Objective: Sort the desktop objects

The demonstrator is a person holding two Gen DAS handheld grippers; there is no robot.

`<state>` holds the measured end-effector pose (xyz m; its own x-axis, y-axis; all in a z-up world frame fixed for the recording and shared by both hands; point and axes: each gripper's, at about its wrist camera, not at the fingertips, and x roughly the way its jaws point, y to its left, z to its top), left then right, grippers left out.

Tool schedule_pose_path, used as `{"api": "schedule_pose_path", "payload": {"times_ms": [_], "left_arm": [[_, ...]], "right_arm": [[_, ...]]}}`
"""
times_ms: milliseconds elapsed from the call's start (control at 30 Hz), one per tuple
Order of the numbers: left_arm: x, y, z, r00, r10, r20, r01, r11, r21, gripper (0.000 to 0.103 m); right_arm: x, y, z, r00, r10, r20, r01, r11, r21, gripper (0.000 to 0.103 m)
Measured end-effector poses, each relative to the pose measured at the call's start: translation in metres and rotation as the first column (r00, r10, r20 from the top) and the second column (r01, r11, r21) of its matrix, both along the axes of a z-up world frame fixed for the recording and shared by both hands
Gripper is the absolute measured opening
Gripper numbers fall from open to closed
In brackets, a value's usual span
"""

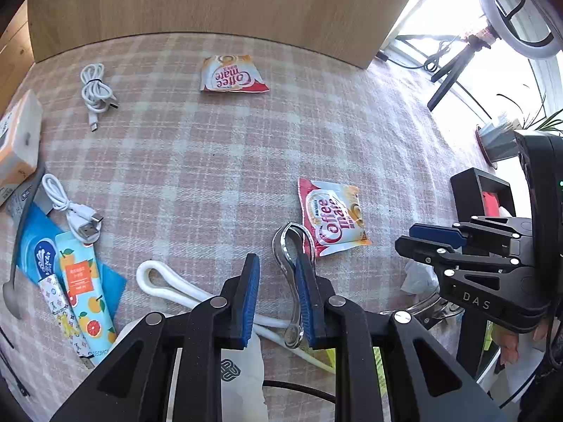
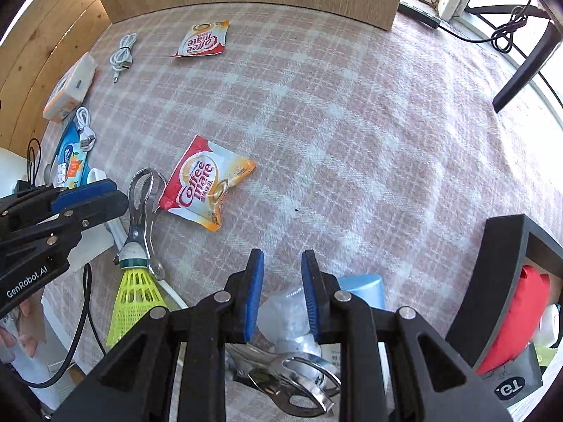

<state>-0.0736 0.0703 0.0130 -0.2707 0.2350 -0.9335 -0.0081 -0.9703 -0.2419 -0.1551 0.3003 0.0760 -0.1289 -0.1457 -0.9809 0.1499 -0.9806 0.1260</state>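
My left gripper [image 1: 277, 270] points down at the pink checked tablecloth [image 1: 211, 161], its jaws apart with nothing between the blue pads. A metal clip [image 1: 281, 242] lies just beyond its right finger, touching a Coffee mate packet [image 1: 334, 218]. A second Coffee mate packet [image 1: 230, 74] lies far back. My right gripper [image 2: 283, 263] is open and empty above crumpled clear plastic [image 2: 285, 316]; it also shows at the right of the left wrist view as the right gripper [image 1: 422, 242]. In the right wrist view a yellow shuttlecock [image 2: 135, 292] lies against the clip [image 2: 140, 207].
Two white cables [image 1: 96, 89] [image 1: 70, 211], a blue tissue pack [image 1: 35, 246], a fruit sachet [image 1: 82, 288] and a white-orange box [image 1: 19, 140] sit left. A black bin [image 2: 506, 263] holding something red stands right. Another metal clip [image 2: 292, 376] lies near. A wooden board [image 1: 211, 0] closes the back.
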Motion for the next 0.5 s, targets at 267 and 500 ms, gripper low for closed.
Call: {"api": "schedule_pose_path", "payload": {"times_ms": [267, 500], "left_arm": [[0.034, -0.024, 0.039, 0.994, 0.082, -0.073, -0.084, 0.996, -0.023, 0.032], [0.056, -0.042, 0.042, 0.989, 0.132, -0.071, -0.135, 0.990, -0.039, 0.038]], "right_arm": [[0.058, 0.001, 0.033, 0.995, 0.030, -0.092, -0.043, 0.989, -0.144, 0.024], [0.103, -0.010, 0.021, 0.988, 0.108, -0.109, -0.123, 0.981, -0.147, 0.025]]}}
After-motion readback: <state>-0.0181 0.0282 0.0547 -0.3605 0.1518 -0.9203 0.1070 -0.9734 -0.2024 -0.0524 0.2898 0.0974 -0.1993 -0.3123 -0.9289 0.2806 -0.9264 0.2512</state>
